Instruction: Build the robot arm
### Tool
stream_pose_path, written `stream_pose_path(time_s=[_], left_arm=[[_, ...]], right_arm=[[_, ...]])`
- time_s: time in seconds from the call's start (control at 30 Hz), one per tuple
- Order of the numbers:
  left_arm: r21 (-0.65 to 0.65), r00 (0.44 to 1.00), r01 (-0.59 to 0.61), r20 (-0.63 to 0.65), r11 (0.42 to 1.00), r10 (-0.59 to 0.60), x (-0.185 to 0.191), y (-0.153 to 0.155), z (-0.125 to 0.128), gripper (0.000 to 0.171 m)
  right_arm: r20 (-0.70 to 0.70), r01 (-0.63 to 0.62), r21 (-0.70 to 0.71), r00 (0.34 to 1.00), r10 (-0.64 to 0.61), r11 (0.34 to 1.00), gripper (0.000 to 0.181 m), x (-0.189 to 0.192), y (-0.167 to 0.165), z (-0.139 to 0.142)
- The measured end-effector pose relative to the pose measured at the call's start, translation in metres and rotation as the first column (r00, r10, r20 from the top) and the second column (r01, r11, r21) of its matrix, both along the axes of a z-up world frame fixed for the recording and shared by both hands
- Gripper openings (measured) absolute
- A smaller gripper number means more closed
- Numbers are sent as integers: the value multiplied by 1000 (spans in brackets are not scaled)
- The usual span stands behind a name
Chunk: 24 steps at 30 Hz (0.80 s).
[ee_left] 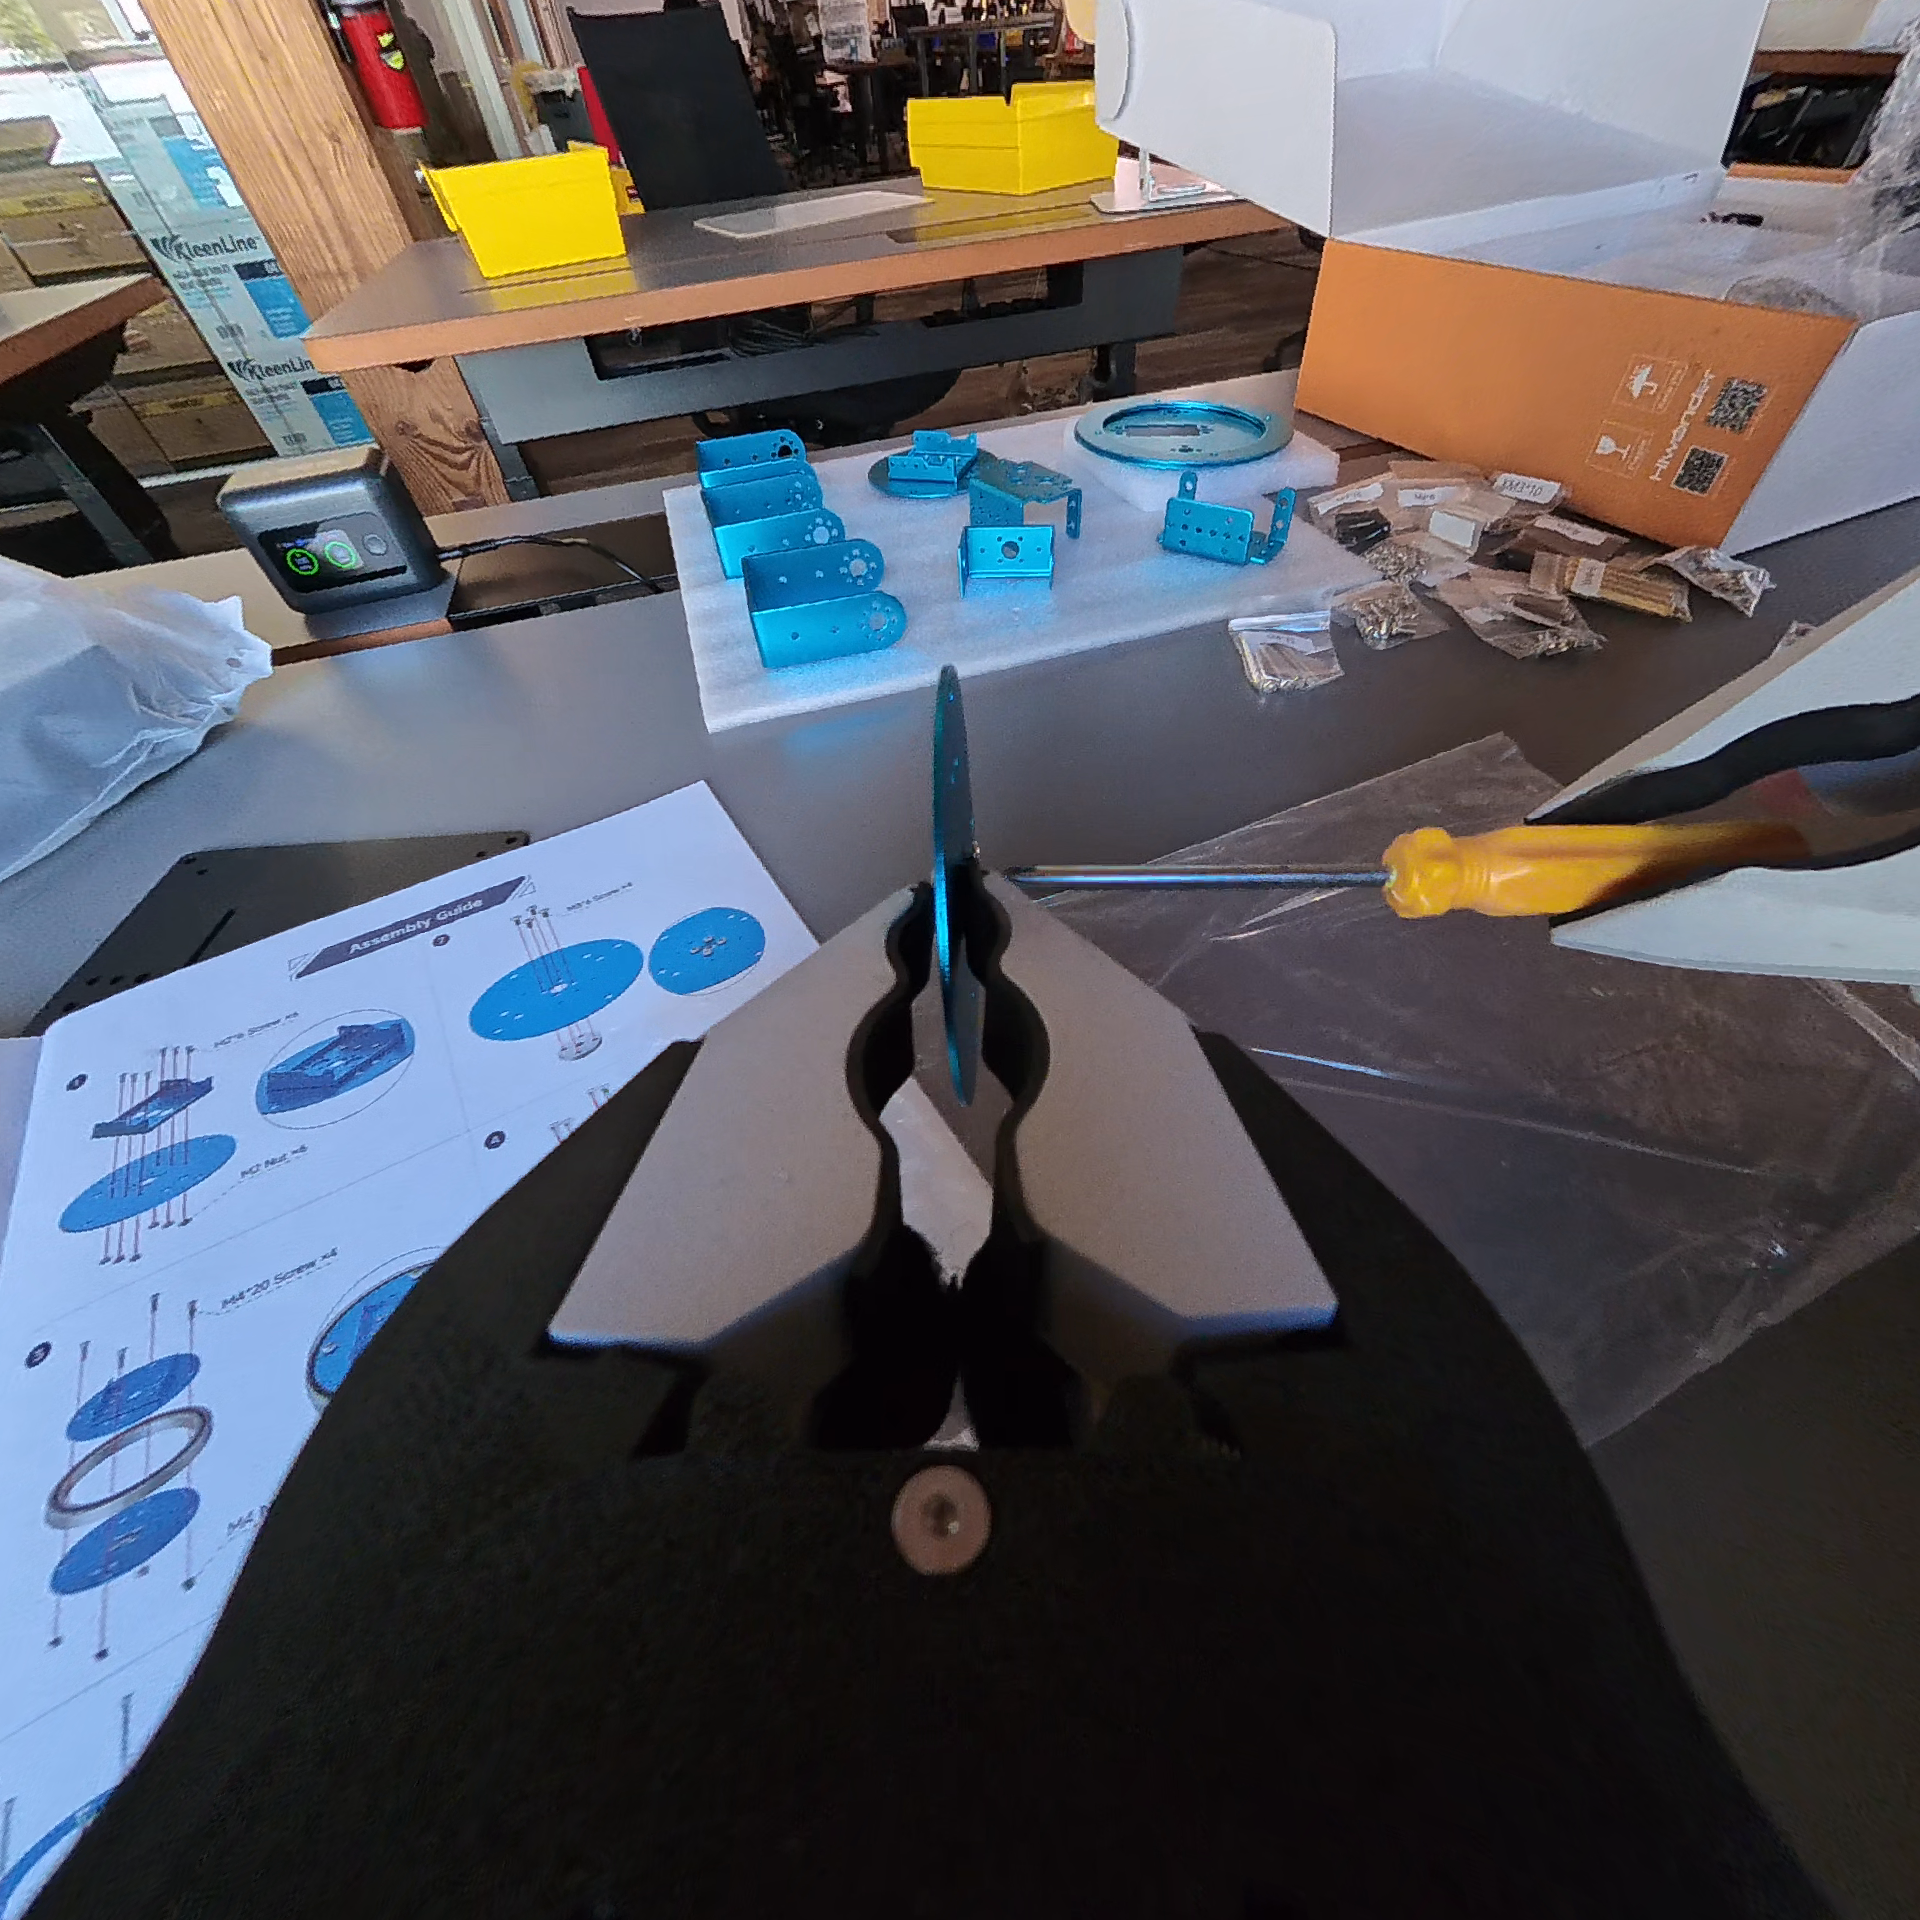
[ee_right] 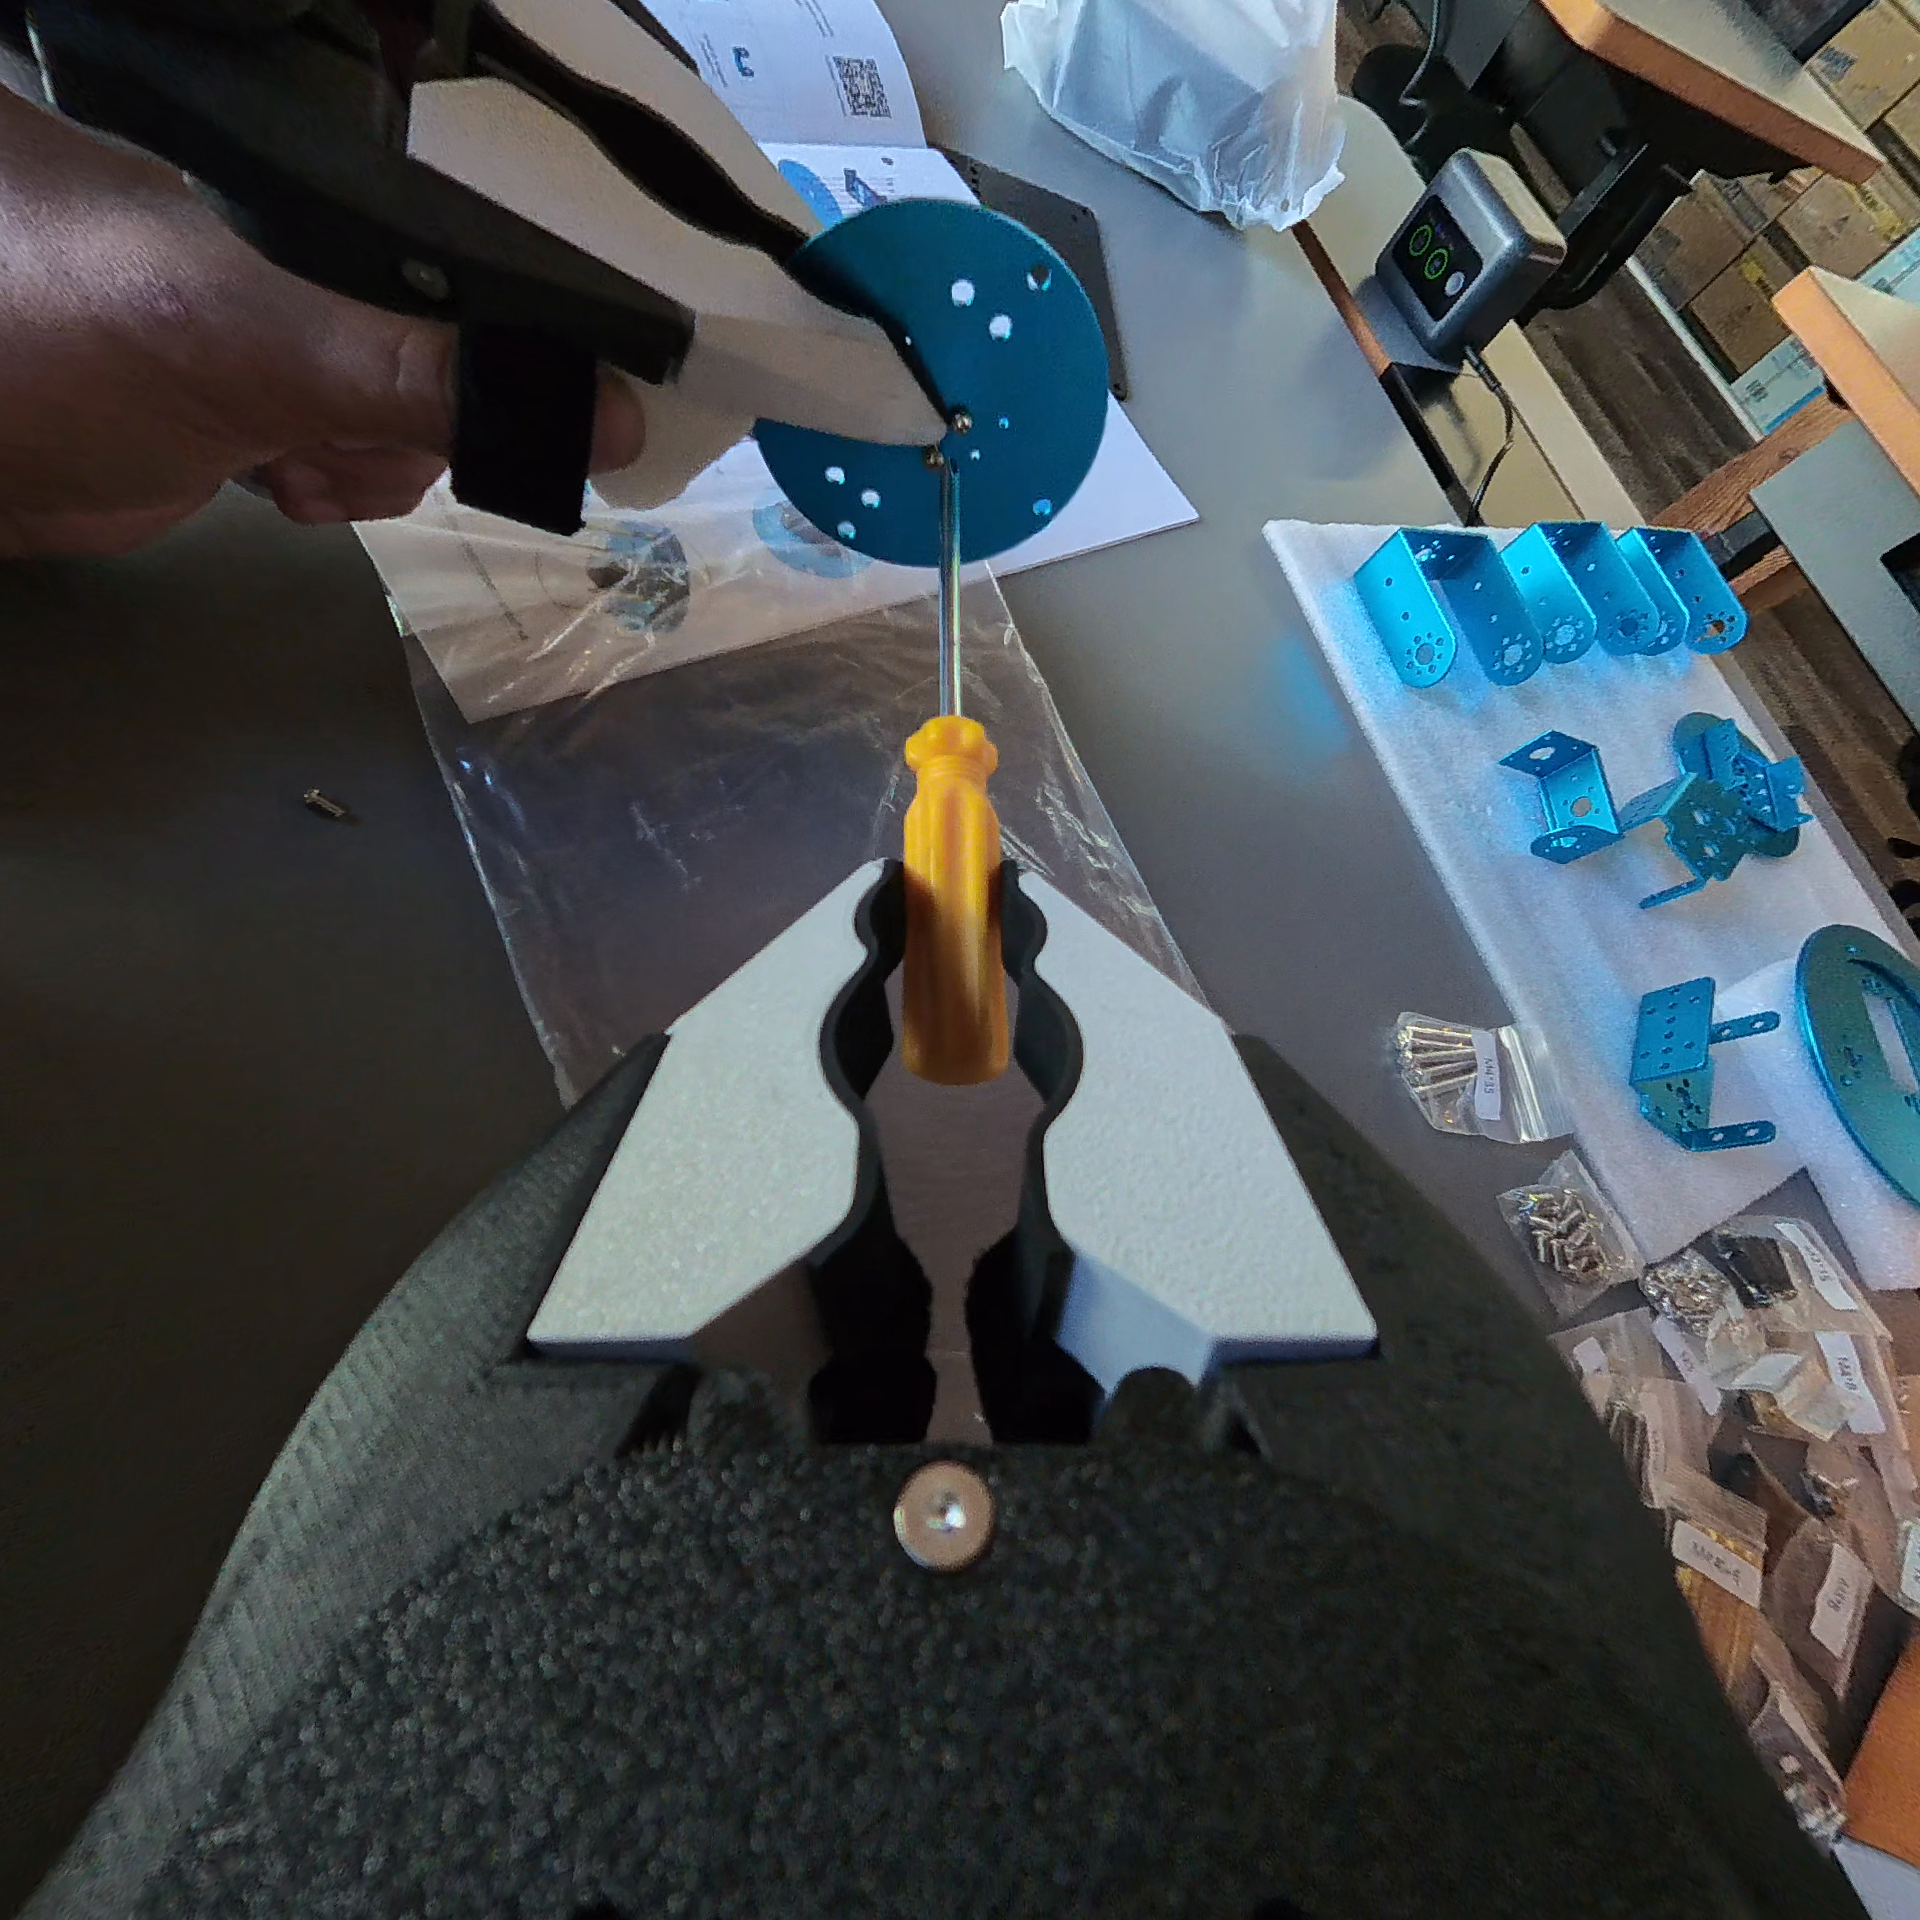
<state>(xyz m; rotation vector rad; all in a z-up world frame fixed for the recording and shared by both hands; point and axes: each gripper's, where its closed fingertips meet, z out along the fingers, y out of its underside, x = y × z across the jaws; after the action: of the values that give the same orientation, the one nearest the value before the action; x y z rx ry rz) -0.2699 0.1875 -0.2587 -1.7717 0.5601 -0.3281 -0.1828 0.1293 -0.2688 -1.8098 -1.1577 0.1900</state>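
Note:
My left gripper [ee_left: 951,894] is shut on a round blue metal disc [ee_left: 954,831] with several holes and holds it on edge above the table. In the right wrist view the disc [ee_right: 997,416] faces me, gripped by the left gripper [ee_right: 935,421] in a person's hand [ee_right: 187,364]. My right gripper [ee_right: 948,868] is shut on the yellow handle of a screwdriver [ee_right: 951,914]. Its steel shaft [ee_right: 948,582] reaches forward and its tip meets a small screw near the disc's centre. In the left wrist view the screwdriver [ee_left: 1507,868] comes in from the right, held by the right gripper [ee_left: 1538,873].
A paper assembly guide [ee_left: 312,1122] and a black plate [ee_left: 208,914] lie at left. White foam [ee_left: 1039,623] carries several blue brackets [ee_left: 810,561] and a blue ring [ee_left: 1184,431]. Bags of screws [ee_left: 1475,561], an orange box [ee_left: 1558,405], clear plastic sheet [ee_left: 1507,1091] and a loose screw [ee_right: 327,802] lie around. The gap from one gripper's tips to the other's is roughly 11 cm.

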Motion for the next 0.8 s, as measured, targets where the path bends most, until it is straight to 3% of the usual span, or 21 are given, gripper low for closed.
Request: stream_pose_path(time_s=[0.6, 0.8], left_arm=[[3, 1000, -2, -10, 1000, 2, 2, -1, 0, 6], [60, 999, -16, -47, 998, 18, 3, -2, 6, 6]], right_arm=[[8, -3, -21, 1000, 3, 1000, 17, -1, -1, -5], [-118, -3, -150, 993, -15, 989, 17, -2, -2, -5]])
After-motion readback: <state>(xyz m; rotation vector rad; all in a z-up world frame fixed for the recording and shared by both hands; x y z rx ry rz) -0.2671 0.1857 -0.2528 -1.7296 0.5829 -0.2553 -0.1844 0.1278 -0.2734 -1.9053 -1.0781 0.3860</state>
